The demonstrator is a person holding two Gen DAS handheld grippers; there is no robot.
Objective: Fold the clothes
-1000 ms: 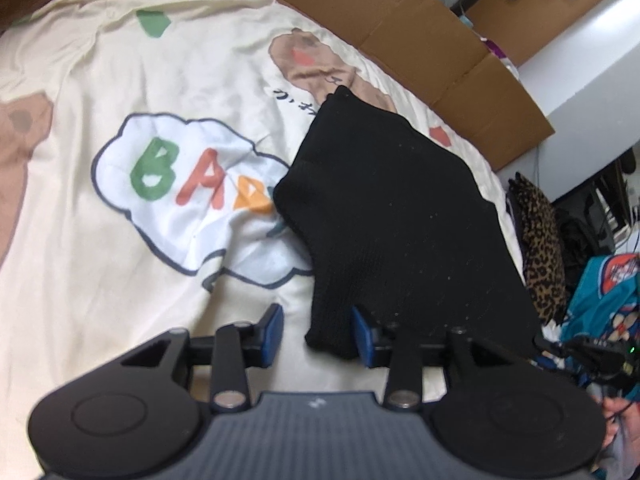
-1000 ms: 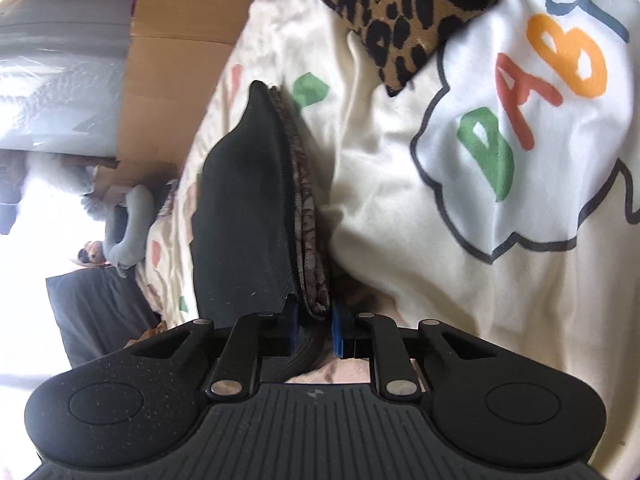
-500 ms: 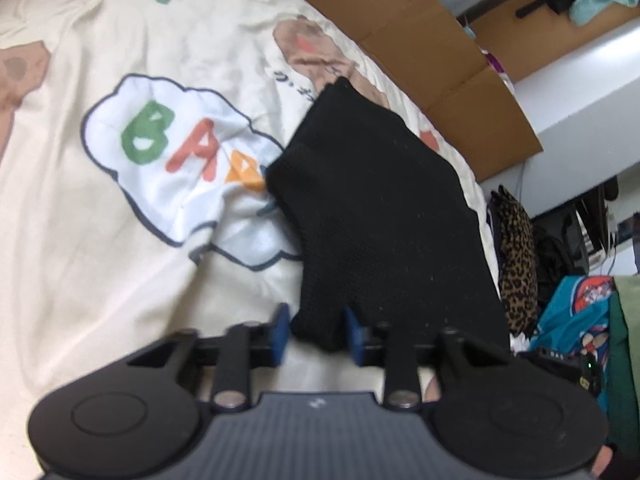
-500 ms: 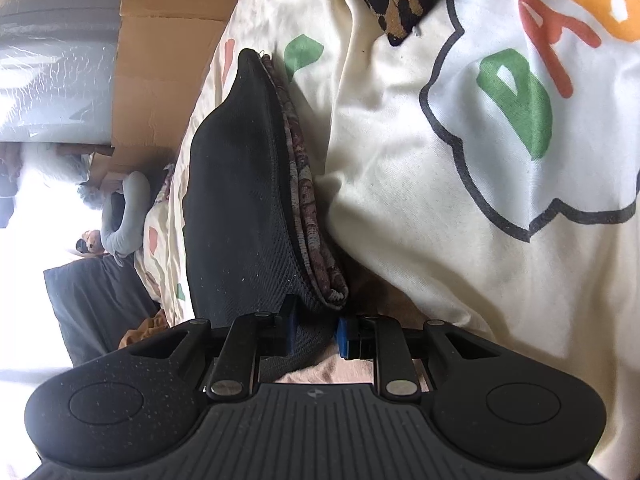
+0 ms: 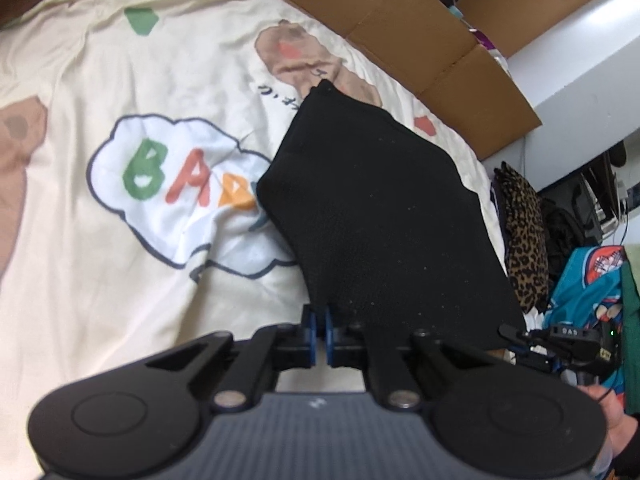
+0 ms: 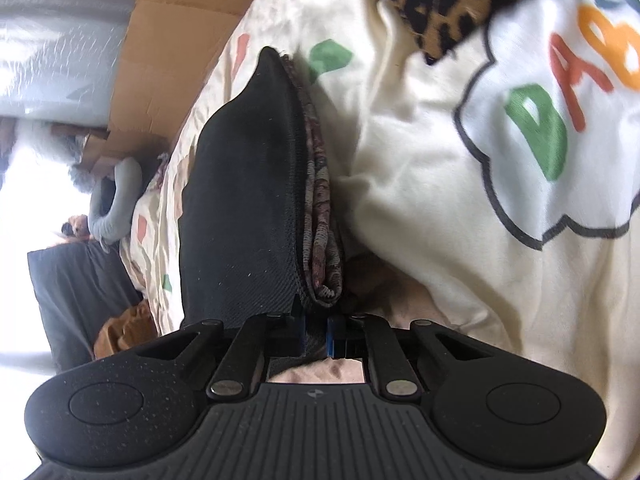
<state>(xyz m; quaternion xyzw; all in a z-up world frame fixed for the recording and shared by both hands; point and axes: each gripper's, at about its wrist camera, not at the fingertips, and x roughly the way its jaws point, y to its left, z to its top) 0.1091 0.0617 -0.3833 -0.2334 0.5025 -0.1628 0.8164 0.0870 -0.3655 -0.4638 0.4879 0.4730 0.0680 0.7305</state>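
On bed (image 5: 80, 280): left gripper (image 5: 320, 336) clenched on black garment (image 5: 380, 220) corner; right gripper (image 6: 316, 334) closing on opposite edge. Fold step likely next; needs joint lift, even tension.

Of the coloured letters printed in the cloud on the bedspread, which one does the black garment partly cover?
The orange letter, last visible in the cloud on the bedspread: the black garment overlaps its edge, while the green and red letters lie fully clear.

Bright daylight blows out the window area (image 6: 24, 168) at the right-wrist view's left edge; fisheye bending and slight blur throughout.
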